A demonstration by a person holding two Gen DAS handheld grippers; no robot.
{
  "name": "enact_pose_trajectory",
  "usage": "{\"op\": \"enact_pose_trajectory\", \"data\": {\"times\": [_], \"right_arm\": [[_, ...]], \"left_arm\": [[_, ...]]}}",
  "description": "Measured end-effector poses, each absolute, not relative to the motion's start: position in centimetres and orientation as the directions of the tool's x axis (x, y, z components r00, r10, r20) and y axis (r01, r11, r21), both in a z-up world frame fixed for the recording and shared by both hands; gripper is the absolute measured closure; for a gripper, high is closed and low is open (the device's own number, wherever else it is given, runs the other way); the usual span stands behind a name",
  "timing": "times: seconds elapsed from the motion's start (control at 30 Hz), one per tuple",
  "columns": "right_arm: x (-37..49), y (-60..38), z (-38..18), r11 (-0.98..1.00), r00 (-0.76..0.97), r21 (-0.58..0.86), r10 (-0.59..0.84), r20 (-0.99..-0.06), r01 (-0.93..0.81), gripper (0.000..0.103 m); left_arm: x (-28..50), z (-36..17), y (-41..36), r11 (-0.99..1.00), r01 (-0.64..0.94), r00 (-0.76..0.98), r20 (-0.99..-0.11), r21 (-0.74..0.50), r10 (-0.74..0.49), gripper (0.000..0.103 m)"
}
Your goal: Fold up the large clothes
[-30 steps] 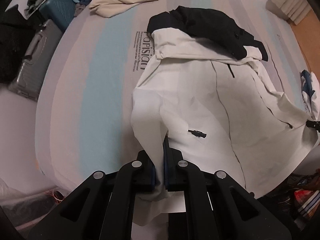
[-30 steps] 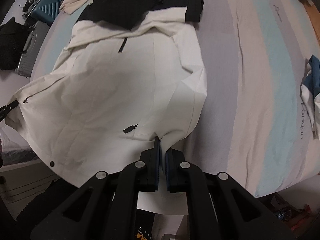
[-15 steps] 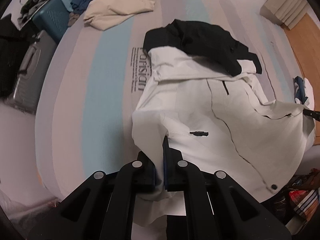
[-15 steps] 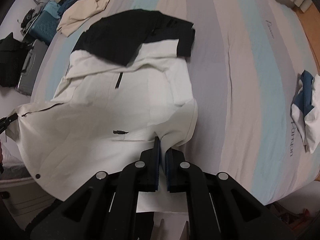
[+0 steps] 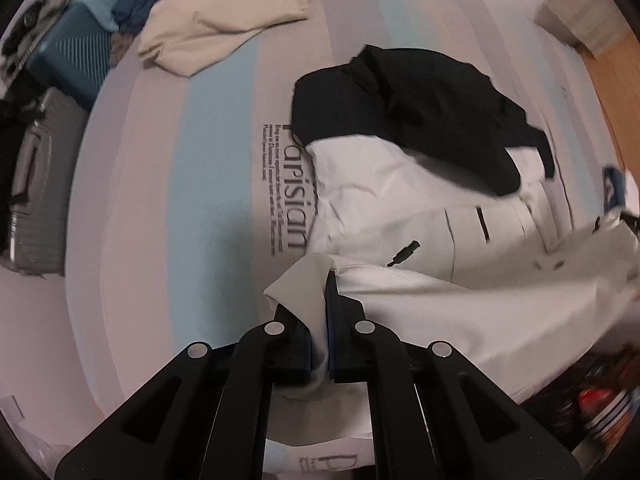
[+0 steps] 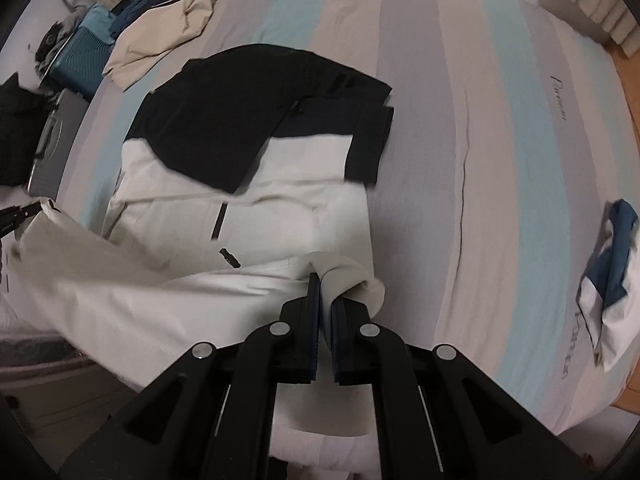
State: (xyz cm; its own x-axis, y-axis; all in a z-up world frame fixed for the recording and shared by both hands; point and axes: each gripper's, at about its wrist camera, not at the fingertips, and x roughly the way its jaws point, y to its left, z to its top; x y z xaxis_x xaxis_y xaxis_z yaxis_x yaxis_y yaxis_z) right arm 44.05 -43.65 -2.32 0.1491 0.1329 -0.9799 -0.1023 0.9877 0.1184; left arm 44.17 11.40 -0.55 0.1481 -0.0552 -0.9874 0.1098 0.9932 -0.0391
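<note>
A large white jacket point(image 5: 400, 200) with a black hood and shoulders point(image 5: 420, 112) lies on the striped bed. My left gripper point(image 5: 320, 304) is shut on the jacket's hem at one bottom corner, with white cloth pinched between its pads. My right gripper point(image 6: 325, 296) is shut on the hem at the other bottom corner of the white jacket point(image 6: 288, 200). The hem is lifted off the bed and hangs stretched between the two grippers over the jacket's lower half. The black top point(image 6: 248, 112) stays flat on the bed.
A beige garment point(image 5: 216, 20) lies at the bed's far left corner beside a teal suitcase point(image 5: 76, 56) and a grey suitcase point(image 5: 28, 196). A blue and white garment point(image 6: 608, 272) sits near the bed's right edge. The striped sheet point(image 6: 480, 140) shows around the jacket.
Both grippers have carried the jacket's hem forward over the bed towards the black top. The lower half of the jacket now folds up over itself. Both grips hold.
</note>
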Motion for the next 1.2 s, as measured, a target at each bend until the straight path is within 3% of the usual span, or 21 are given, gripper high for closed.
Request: {"op": "enact_pose_trajectory", "data": {"times": [0.33,0.5,1.2], "right_arm": [[53.6,-44.6,-6.2,0.995,0.102,0.085,0.09,-0.991,-0.055,0.1],[56.9,-45.0,-6.7,0.994,0.095,0.105,0.107,-0.99,-0.019,0.1],[64.7,-43.8,-6.4,0.999,0.197,0.008,0.002,-0.98,0.031,0.1]], "left_arm": [[54.1,-3.9,9.7,0.987,0.16,0.121,-0.992,0.0,-0.019,0.099],[58.3,-4.6,10.0,0.99,0.136,0.089,-0.995,-0.036,-0.048,0.099],[66.0,-5.0,9.1,0.992,0.128,0.173,-0.985,0.003,-0.019,0.099]]}}
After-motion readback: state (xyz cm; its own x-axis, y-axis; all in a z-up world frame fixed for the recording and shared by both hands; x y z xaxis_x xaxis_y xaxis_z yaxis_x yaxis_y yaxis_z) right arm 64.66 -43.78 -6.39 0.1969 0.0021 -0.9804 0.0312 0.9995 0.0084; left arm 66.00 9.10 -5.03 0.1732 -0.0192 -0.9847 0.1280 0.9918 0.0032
